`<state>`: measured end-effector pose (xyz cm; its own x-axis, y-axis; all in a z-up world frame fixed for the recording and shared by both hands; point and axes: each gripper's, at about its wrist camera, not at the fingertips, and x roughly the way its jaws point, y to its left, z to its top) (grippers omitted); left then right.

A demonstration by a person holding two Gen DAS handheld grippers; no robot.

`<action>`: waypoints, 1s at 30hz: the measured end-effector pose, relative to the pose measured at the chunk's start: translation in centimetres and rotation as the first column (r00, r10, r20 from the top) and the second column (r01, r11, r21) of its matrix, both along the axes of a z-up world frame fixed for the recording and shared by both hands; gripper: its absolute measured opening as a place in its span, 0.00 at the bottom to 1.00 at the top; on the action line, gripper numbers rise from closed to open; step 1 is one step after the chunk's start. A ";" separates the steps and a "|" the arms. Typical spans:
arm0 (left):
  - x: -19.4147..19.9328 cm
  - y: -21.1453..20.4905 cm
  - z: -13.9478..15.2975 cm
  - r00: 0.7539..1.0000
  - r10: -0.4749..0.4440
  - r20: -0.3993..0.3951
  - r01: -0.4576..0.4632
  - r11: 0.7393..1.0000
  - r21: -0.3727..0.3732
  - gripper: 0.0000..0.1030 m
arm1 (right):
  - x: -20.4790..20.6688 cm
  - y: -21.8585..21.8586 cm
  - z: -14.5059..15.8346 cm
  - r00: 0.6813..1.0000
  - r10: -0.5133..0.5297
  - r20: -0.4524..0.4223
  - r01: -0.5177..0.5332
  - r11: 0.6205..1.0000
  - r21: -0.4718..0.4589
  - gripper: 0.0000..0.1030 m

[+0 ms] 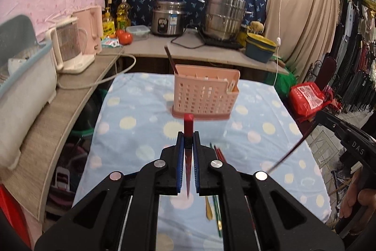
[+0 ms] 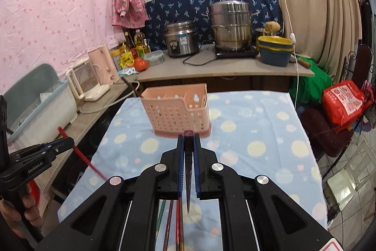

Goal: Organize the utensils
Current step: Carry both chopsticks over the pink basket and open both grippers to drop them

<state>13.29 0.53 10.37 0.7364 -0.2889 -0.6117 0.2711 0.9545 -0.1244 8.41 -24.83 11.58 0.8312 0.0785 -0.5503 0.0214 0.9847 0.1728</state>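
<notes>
My left tool [image 1: 188, 133] is clenched on a red square-ended chopstick [image 1: 188, 124], its butt poking out ahead of the fingertips and its shaft running back between the blue pads. My right tool [image 2: 188, 137] is likewise clenched, on a dark maroon chopstick [image 2: 188, 134] held the same way. Both sticks lie along their tools' pointing lines, tilted downward toward the tabletop.

The pink perforated plastic utensil caddy [image 1: 204, 95] stands upright on the light blue cloth with pale dots [image 1: 131, 114] that covers the tabletop. It sits at twelve o'clock from each tool, a shade toward one o'clock for the left and eleven o'clock for the right, so neither hand seems clearly nearer. One brown chopstick [image 1: 171, 61] already leans out of its far-left compartment.

The caddy's opening faces up while my sticks lie nearer level, so I judge each must be swung toward vertical before dropping in. More loose chopsticks [image 1: 217, 154] lie on the cloth beneath the tools, at six o'clock.
</notes>
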 end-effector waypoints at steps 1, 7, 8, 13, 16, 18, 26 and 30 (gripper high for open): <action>0.6 -0.1 0.5 1.000 0.000 0.012 0.000 1.000 0.002 0.07 | 0.4 -0.1 0.4 1.000 -0.003 0.007 0.003 1.000 -0.002 0.07; 4.1 -0.8 4.5 0.996 0.006 0.094 -0.005 1.000 -0.003 0.07 | 4.2 -1.5 3.6 0.997 -0.018 0.073 0.019 1.000 -0.008 0.07; 4.6 -0.8 5.1 0.994 0.008 0.105 -0.008 1.000 -0.005 0.07 | 5.0 -1.6 4.3 0.996 -0.021 0.088 0.022 1.000 -0.007 0.07; 8.1 -1.7 9.2 0.983 0.020 0.181 -0.018 1.000 -0.013 0.07 | 9.0 -2.1 7.6 0.990 -0.021 0.141 0.020 1.000 0.011 0.07; 10.2 -2.3 11.3 0.976 0.026 0.217 -0.019 0.999 -0.032 0.07 | 11.4 -1.9 9.2 0.985 -0.022 0.170 0.022 1.000 -0.002 0.07; 11.5 -2.9 12.5 0.971 0.026 0.238 -0.017 0.999 -0.040 0.07 | 13.1 -1.7 10.1 0.983 -0.018 0.181 0.018 1.000 -0.002 0.07; 16.0 -5.6 14.0 0.960 0.011 0.280 -0.004 1.000 -0.027 0.07 | 18.6 -0.6 11.0 0.982 -0.004 0.191 0.006 1.000 -0.010 0.07; 17.9 -6.4 13.1 0.964 0.007 0.267 -0.004 1.000 -0.010 0.07 | 20.6 -0.6 10.0 0.985 -0.011 0.175 0.011 1.000 0.000 0.07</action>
<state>31.23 -5.85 23.52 0.8740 -0.2891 -0.3905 0.2905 0.9552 -0.0569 29.00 -25.40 21.56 0.9155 0.0687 -0.3965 0.0014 0.9848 0.1739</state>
